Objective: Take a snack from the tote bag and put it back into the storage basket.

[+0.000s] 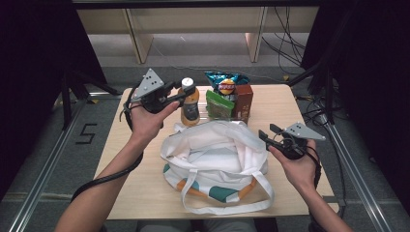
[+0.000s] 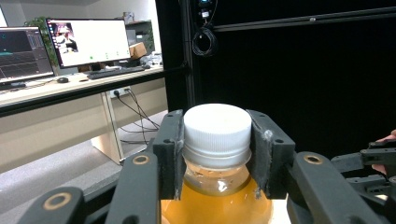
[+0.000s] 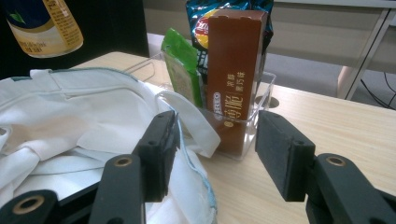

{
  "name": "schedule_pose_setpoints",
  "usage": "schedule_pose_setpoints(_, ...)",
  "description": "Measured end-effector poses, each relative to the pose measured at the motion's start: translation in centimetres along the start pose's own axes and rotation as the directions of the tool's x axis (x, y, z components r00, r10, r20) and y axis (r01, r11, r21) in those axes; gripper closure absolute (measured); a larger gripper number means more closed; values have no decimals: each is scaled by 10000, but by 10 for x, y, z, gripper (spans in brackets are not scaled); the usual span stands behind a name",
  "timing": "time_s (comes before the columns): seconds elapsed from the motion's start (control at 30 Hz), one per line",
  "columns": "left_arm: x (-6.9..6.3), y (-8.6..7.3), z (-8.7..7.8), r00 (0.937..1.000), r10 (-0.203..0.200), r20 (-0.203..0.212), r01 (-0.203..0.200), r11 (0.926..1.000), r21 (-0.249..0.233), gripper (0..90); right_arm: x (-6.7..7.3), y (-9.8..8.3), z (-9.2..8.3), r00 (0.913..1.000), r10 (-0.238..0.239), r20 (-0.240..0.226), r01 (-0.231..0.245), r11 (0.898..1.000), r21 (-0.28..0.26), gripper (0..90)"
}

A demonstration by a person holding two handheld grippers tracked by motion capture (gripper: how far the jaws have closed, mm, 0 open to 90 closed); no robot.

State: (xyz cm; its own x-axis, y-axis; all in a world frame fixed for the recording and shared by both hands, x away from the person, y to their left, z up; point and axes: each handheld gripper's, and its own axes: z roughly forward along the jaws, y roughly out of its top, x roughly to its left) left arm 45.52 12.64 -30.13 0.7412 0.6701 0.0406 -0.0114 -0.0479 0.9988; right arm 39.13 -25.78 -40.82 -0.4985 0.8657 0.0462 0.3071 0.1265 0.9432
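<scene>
The left claw (image 2: 215, 154) is clenched on the white cap of the juice bottle (image 1: 190, 103), far left of the open tote bag (image 1: 212, 154); gripped only by the cap, the bottle could swing or slip loose. The right claw (image 3: 212, 154) hangs released by the bag's right rim. The table (image 1: 285, 111) is pale wood, between dark curtains with desks beyond.

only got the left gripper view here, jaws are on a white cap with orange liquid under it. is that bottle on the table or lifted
Observer: Lifted, it seems. In the right gripper view the bottle hangs above the white tote bag with dark background under it.
Operator: bag open?
Observer: Yes, in the high view its mouth gapes upward, just in front of the bottle.
Operator: where's the other gripper
Observer: The right gripper hovers at the bag's right rim, jaws apart, holding nothing.
Operator: anything else on the table
Observer: A clear bin behind the bag holds a brown box, a green packet and a chip bag.
</scene>
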Motion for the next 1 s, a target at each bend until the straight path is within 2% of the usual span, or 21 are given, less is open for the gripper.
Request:
schedule_pose_setpoints(0.03,1,0,1,10000,-18,12,18,10000,-24,587,-2,0,0,9997,-230,26,230,9997,-60,487)
schedule_pose_setpoints(0.1,2,0,2,10000,88,37,-88,10000,26,587,-1,0,0,10000,-53,-1,53,9999,-91,486)
schedule_pose_setpoints(0.33,3,0,9,10000,3,18,-3,10000,30,587,-3,1,1,9998,-221,11,221,9997,-47,480)
schedule_pose_setpoints(0.47,3,0,13,9999,121,1,-121,9999,37,587,-3,1,2,9993,-285,225,293,9990,-334,479)
schedule_pose_setpoints(0.53,3,1,14,9999,138,1,-138,9999,36,587,-2,1,2,9995,-229,228,236,9992,-318,479)
schedule_pose_setpoints(0.57,3,1,15,9999,112,-2,-112,9999,7,587,-1,0,1,9998,53,195,-49,9998,-173,479)
schedule_pose_setpoints(0.6,3,1,15,9999,117,17,-117,9999,-7,587,-1,0,0,10000,50,23,-50,10000,-4,479)
schedule_pose_setpoints(0.8,4,2,19,9998,197,10,-197,9998,17,587,-1,0,1,10000,-88,30,88,9999,-58,479)
schedule_pose_setpoints(1.0,10,-1,23,9999,108,-38,-108,9999,35,587,-3,0,2,9998,-200,-40,199,9998,-91,479)
